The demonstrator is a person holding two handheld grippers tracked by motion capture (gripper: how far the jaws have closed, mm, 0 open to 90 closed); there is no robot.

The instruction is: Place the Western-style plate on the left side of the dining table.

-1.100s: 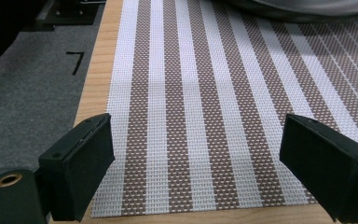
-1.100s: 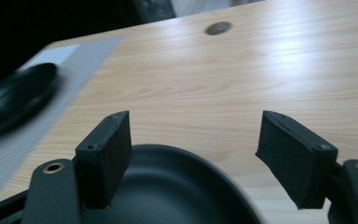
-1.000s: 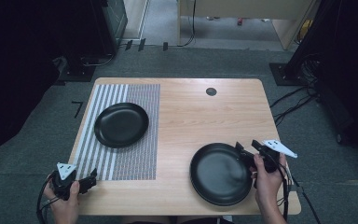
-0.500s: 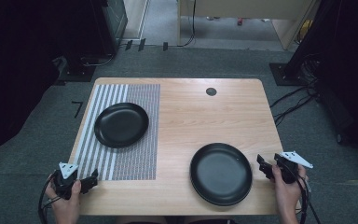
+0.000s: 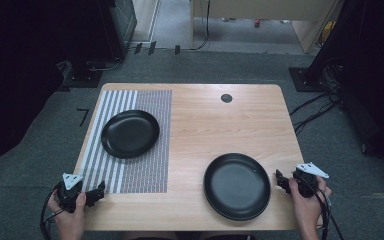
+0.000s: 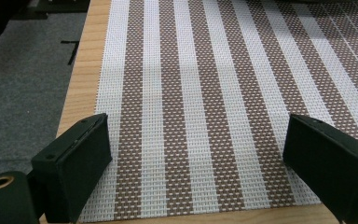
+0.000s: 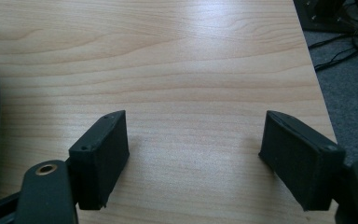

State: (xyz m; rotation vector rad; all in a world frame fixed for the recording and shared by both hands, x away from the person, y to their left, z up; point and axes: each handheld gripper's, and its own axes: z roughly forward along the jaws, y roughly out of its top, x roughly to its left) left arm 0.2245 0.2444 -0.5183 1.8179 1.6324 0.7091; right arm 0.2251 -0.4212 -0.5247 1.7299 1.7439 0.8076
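Wooden table (image 5: 195,125): two black plates (image 5: 130,133), one striped mat (image 5: 145,175).

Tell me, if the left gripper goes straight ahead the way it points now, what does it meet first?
The left gripper would probably slide over the striped placemat; nothing else stands in its line.

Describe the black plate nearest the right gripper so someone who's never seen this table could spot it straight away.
Start at the wooden table, then look to its near right part. The plate lies flat on bare wood, just left of the right gripper. The other black plate is smaller and sits on the striped placemat.
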